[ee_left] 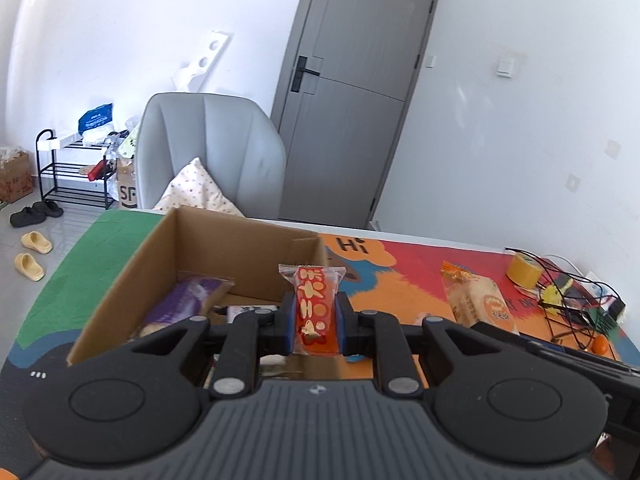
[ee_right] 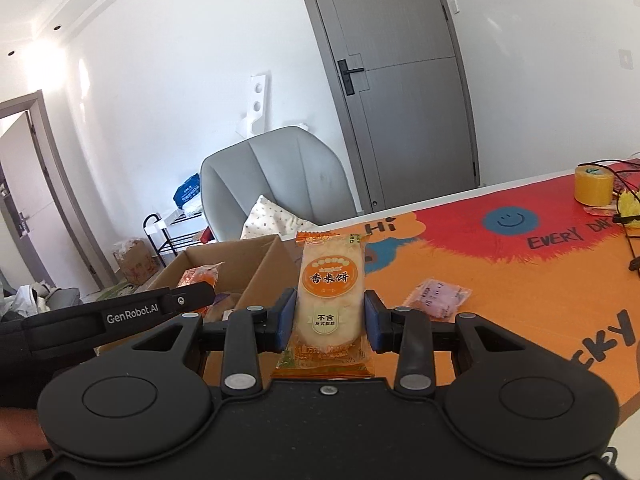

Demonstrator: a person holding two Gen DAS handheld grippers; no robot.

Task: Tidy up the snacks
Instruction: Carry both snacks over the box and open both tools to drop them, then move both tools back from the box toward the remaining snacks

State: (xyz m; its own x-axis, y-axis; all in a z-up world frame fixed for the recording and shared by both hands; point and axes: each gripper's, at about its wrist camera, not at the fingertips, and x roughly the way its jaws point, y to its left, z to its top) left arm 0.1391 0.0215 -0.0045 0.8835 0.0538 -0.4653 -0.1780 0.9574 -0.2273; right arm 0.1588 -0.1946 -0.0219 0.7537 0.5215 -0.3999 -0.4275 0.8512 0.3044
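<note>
- Your left gripper [ee_left: 314, 316] pinches a red snack [ee_left: 313, 310]; right gripper [ee_right: 330, 316] pinches a rice cracker [ee_right: 330, 300].
- Box [ee_left: 132, 276] already has some snacks; both packs and a pink pack [ee_right: 438, 296] on the table remain.

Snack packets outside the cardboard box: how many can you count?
3: red packet in left gripper, rice-cracker packet in right gripper, pink packet on the mat. Others may be hidden.

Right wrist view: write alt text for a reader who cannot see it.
The right gripper grips an orange rice cracker packet upright above a colourful table mat. An open cardboard box with snacks stands left; a pink snack packet lies right.
</note>
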